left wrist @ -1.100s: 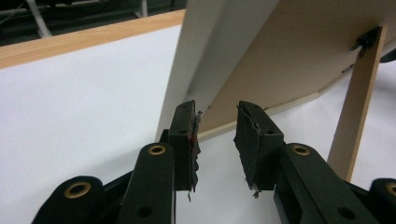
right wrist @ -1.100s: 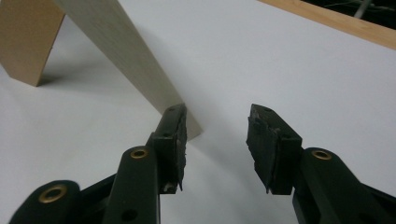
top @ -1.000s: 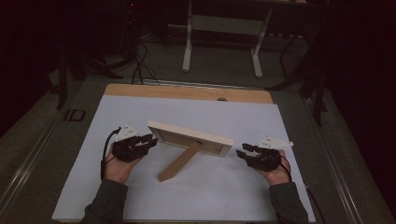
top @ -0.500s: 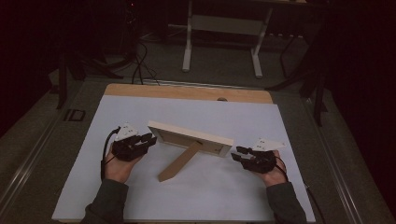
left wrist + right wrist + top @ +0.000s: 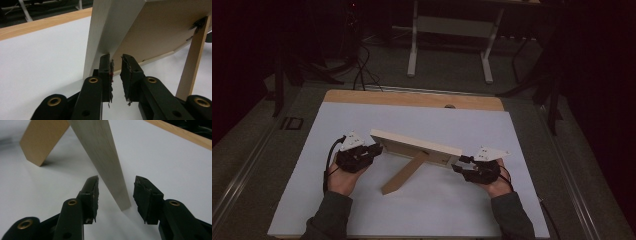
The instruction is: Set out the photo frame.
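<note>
One wooden picture frame (image 5: 414, 145), standing mid-worktop on one rear strut (image 5: 404, 173), tilted back. Judged light, stiff, prone to tipping; glass front possible, not visible. Best held by the two side edges. Two tools: left hand-held gripper (image 5: 373, 150) slightly parted at frame's left edge, not pinching; right hand-held gripper (image 5: 460, 166) spread wide, straddling right edge (image 5: 107, 162), apparently untouched.

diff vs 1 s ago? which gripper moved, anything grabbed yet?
The right gripper moved left, in toward the right end of the picture frame; its open jaws now straddle that edge without closing on it. Nothing was grabbed or let go. The left gripper stayed at the frame's left end, jaws slightly apart. The frame stands on its stand as before.
</note>
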Tool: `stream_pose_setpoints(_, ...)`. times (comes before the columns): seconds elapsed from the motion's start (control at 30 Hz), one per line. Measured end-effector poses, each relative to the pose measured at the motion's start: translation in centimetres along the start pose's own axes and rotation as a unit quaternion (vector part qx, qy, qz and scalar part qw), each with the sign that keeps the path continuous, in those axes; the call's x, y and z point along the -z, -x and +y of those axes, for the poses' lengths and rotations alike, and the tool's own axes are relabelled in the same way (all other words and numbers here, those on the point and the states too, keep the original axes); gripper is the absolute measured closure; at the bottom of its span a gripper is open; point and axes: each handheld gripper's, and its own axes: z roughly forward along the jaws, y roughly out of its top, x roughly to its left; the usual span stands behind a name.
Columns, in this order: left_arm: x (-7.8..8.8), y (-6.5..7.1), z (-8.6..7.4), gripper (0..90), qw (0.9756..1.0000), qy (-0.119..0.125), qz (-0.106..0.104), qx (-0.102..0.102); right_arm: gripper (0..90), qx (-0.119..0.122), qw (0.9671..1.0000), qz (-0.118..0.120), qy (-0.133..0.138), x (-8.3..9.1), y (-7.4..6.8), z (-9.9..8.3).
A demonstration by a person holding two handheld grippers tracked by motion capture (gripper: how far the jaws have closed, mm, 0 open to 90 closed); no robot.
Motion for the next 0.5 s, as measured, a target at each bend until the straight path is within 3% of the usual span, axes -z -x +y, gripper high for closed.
stream_pose_setpoints(0.5, -0.31, -0.13, 0.26, 86.6, 0.9999, -0.007, 0.010, -0.001, 60.1, 0.030, 0.9995, -0.005, 0.008, -0.55, -0.66, 0.77)
